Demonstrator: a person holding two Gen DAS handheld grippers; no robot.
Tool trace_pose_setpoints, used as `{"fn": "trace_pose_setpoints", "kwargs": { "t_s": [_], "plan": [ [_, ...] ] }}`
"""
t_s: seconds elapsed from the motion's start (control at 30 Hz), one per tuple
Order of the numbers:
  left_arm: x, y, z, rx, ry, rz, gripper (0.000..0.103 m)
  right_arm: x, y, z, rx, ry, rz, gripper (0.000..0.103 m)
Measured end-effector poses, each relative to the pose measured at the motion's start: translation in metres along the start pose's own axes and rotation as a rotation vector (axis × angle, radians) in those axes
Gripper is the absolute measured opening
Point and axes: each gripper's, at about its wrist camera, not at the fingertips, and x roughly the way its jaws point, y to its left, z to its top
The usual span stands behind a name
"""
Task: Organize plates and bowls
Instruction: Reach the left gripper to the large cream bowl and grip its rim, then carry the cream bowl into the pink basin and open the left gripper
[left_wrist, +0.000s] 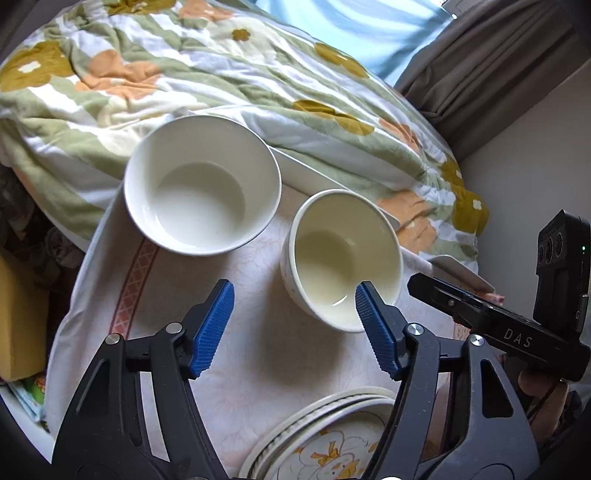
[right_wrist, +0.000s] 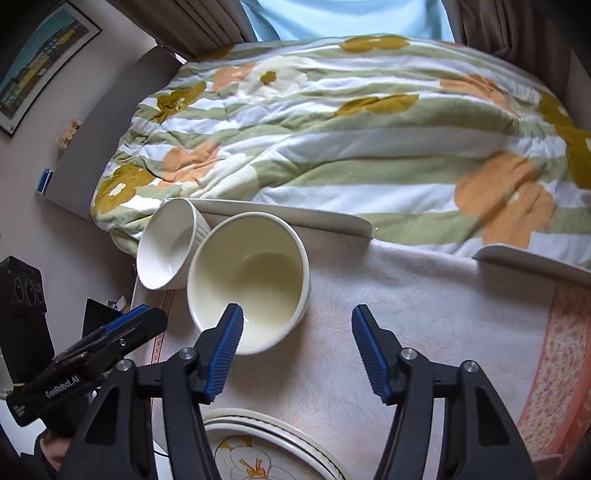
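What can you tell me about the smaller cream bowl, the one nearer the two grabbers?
The smaller cream bowl looks like glazed ceramic, with a pale yellowish inside and faint speckled markings on its outer wall. It is empty and stands upright on the pale patterned tablecloth, apart from the larger white bowl beside it. One blue fingertip overlaps its rim in each view; whether it touches is unclear.

Floral quilt covers bed (rumpled); brown curtains flank window; framed picture on wall; patterned tablecloth.
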Motion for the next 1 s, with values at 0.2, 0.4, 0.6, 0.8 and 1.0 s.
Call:
{"fn": "trace_pose_setpoints", "kwargs": {
  "t_s": [0.2, 0.4, 0.6, 0.8, 1.0],
  "plan": [
    [0.035, 0.001, 0.012, 0.013, 0.049, -0.019, 0.044, 0.027, -0.010, 0.007, 0.061, 0.031, 0.013, 0.041],
    [0.048, 0.005, 0.020, 0.022, 0.073, -0.020, 0.016, 0.042, -0.011, 0.008, 0.084, 0.058, 0.014, 0.021],
    [0.046, 0.001, 0.020, 0.066, 0.071, 0.000, 0.015, 0.044, -0.005, 0.008, 0.081, 0.056, 0.012, 0.014],
    [0.034, -0.007, 0.018, 0.106, 0.049, 0.025, 0.015, 0.038, -0.002, 0.006, 0.085, 0.033, 0.030, 0.014],
    [-0.004, -0.031, 0.013, 0.146, -0.017, 0.033, 0.015, 0.003, 0.002, 0.002, 0.073, -0.044, 0.060, 0.014]
  ]
}}
